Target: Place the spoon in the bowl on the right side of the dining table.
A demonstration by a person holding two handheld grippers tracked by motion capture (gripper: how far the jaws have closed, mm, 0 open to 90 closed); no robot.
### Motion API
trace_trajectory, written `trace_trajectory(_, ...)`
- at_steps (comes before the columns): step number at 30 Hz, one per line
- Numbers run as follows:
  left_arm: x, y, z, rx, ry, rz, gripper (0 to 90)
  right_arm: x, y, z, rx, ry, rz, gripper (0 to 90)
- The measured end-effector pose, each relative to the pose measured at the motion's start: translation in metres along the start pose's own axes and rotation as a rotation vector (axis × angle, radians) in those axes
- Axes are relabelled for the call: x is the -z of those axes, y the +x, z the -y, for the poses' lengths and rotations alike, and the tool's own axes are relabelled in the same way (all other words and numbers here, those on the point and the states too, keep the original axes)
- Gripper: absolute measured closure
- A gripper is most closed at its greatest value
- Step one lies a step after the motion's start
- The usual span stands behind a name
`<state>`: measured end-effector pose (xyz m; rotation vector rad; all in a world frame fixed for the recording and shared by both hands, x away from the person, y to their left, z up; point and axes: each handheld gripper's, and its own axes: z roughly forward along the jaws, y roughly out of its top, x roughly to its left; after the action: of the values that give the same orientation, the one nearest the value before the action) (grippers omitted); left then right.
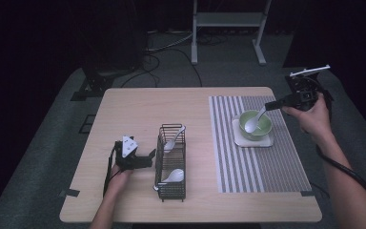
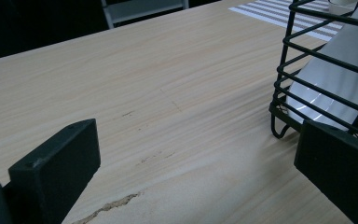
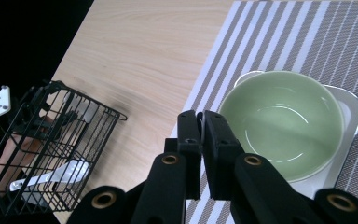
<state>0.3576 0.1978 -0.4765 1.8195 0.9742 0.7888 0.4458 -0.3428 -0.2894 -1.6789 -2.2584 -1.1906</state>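
My right tool (image 1: 269, 106) clenched on white spoon (image 1: 254, 122) handle, bowl end dipping into green bowl (image 1: 256, 125) for placing. My left tool (image 1: 148, 158) released, jaws wide beside wire basket (image 1: 171, 162), steadying it on surface (image 1: 138, 109).

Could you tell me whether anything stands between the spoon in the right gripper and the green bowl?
Nothing visible does. The right gripper holds the white spoon by its handle, and the spoon's head already lies inside the green bowl, which holds nothing else.

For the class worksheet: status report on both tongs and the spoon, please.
Right tongs shut on white spoon, its scoop in green bowl. Left tongs open, beside wire basket. Nothing in the way.
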Motion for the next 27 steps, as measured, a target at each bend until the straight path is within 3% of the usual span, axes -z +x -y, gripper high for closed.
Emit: trace_trajectory(27,0.000,0.000,0.000,-0.006,0.001,0.000,0.0,-0.012,-0.023,-0.002,-0.063,-0.009,0.047,85.5)
